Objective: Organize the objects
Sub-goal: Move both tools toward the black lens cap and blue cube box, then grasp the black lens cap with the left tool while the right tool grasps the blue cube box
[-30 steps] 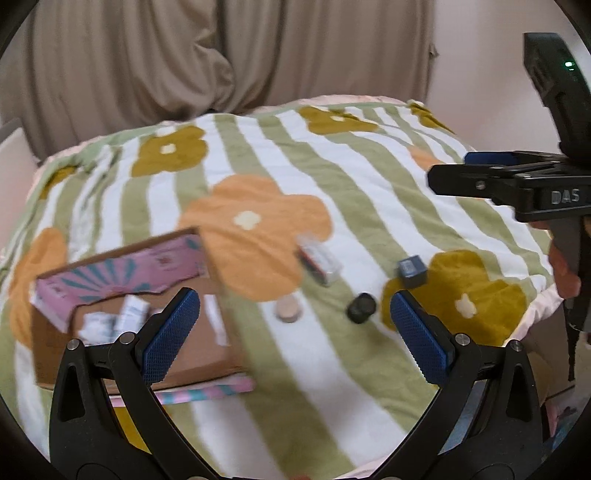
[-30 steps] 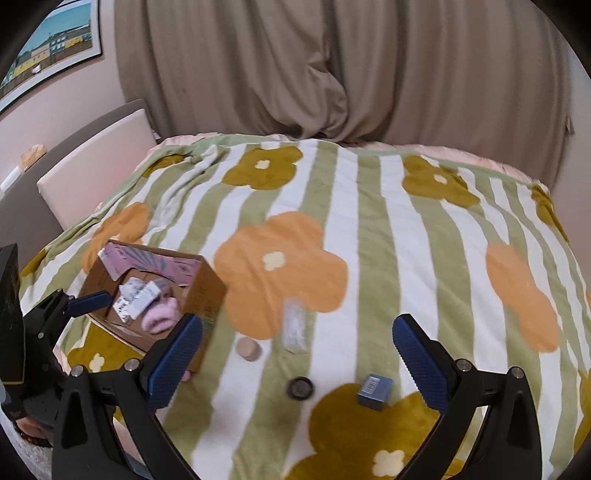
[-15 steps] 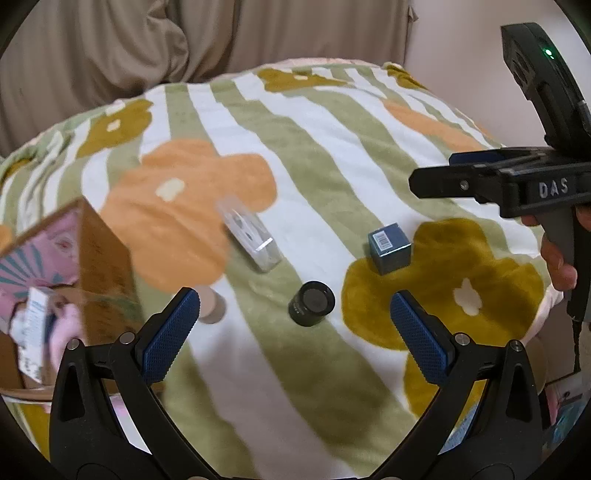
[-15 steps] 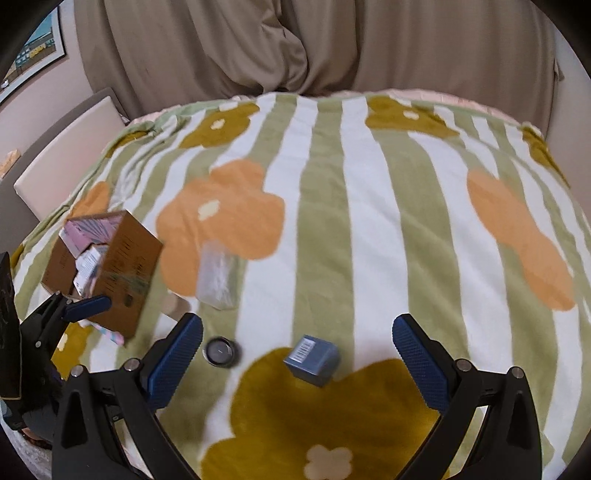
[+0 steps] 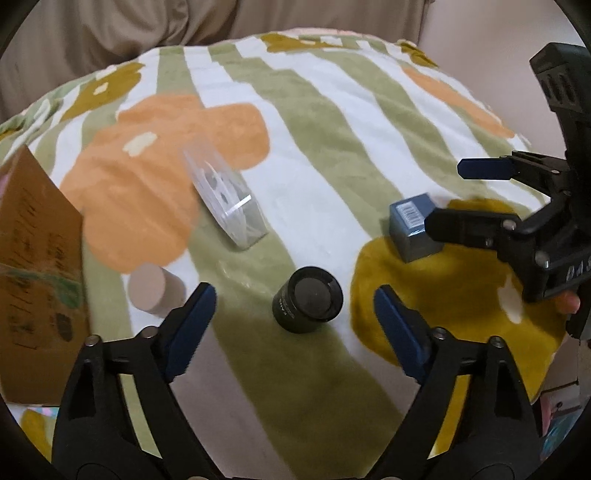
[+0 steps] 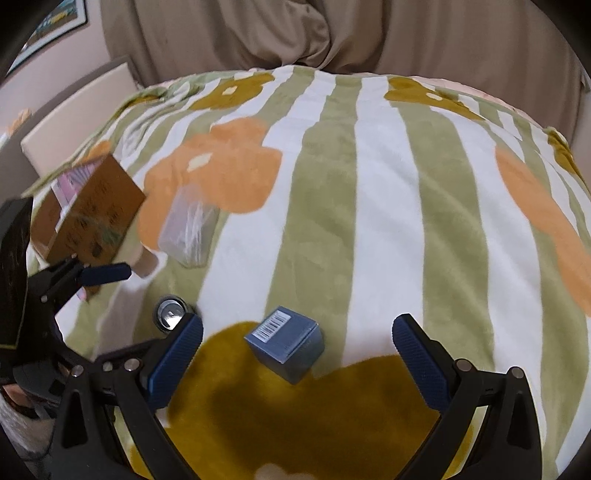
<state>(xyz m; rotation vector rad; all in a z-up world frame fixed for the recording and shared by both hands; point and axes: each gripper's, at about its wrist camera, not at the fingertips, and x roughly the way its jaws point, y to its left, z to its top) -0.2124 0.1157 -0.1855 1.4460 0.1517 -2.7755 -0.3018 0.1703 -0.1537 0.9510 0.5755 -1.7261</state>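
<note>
A small black jar [image 5: 307,305] stands on the flowered blanket [image 5: 332,147], between the tips of my left gripper [image 5: 293,317], whose jaws are closing but do not touch it. A blue box with a barcode [image 6: 284,341] lies just ahead of my right gripper [image 6: 297,354], which stands open around nothing. A clear plastic case [image 5: 225,201] lies farther back, and a beige round tub [image 5: 153,290] sits left of the jar. The blue box [image 5: 413,227] and the right gripper [image 5: 461,195] show at the right of the left wrist view. The jar [image 6: 170,314] shows behind the right gripper's left finger.
A brown cardboard box [image 5: 37,258] with items inside stands at the left; its side [image 6: 88,218] also shows in the right wrist view. Beige curtains [image 6: 332,33] hang behind the bed. A pale headboard panel [image 6: 74,122] runs along the far left.
Both grippers have come down and closer to the blanket. The jar now sits between the left fingers, which have narrowed. The blue box has drawn near the right gripper.
</note>
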